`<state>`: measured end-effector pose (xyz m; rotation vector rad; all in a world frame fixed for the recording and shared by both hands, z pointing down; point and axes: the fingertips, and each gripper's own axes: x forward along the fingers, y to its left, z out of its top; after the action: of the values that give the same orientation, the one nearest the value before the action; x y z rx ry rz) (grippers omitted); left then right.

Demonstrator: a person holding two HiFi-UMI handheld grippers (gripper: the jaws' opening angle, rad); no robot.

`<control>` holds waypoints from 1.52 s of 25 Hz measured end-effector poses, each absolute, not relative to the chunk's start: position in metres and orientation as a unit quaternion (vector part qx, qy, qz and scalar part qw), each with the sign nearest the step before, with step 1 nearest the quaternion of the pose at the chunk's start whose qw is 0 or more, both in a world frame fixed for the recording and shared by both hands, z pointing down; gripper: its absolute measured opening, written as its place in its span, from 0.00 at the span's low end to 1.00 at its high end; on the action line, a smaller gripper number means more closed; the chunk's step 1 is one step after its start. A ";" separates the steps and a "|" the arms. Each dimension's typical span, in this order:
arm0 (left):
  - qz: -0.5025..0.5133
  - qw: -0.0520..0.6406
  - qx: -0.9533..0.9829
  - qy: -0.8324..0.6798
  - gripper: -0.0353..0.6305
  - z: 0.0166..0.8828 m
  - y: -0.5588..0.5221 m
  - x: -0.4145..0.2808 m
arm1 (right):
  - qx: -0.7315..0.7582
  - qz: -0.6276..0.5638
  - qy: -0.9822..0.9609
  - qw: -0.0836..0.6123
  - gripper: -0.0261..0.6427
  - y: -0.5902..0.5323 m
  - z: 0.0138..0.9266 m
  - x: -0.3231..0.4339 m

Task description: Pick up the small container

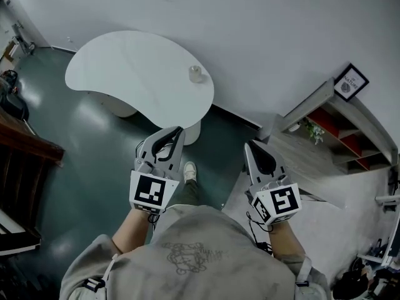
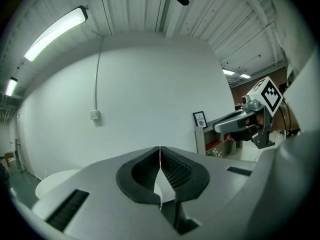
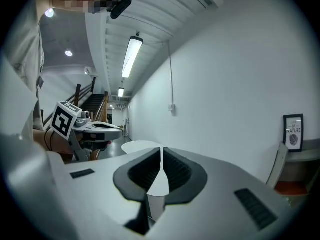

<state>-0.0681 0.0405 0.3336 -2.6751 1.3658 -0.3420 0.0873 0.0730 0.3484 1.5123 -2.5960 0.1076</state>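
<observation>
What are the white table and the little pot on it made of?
The table looks like smooth white plastic or painted board: an even, faintly shiny top with no grain. The small container looks pale, maybe glass or plastic; it is too small to tell.

View from above: a person's grey sweatshirt (image 1: pixel 194 255) fills the bottom edge. The left gripper (image 1: pixel 179 132) and right gripper (image 1: pixel 249 145) reach forward, well apart, each narrowing to a closed tip. Beyond them a white kidney-shaped table (image 1: pixel 125 74) stands on a dark teal floor (image 1: pixel 75 142). A small container (image 1: pixel 196 74) sits near the table's right edge. At right, a shelf (image 1: pixel 337 114) bears a framed picture (image 1: pixel 350 82) against the white wall (image 1: pixel 262 36).
</observation>
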 end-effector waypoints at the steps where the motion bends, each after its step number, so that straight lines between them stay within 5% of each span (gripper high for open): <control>1: -0.113 0.059 -0.885 0.448 0.08 0.333 0.029 -0.069 | 0.503 0.036 -0.861 0.069 0.09 0.062 0.347 0.085; 21: -0.109 0.043 -0.896 0.427 0.08 0.325 -0.171 -0.098 | 0.495 0.034 -0.863 0.099 0.09 -0.139 0.333 0.038; 38: -0.117 0.017 -0.844 0.523 0.08 0.337 -0.227 -0.068 | 0.417 0.041 -0.902 0.106 0.09 -0.236 0.340 0.096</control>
<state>-0.0684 -0.2275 0.3367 -2.6239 1.6246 -0.3647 0.0961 -0.2364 0.3402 1.2291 -2.6566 0.1222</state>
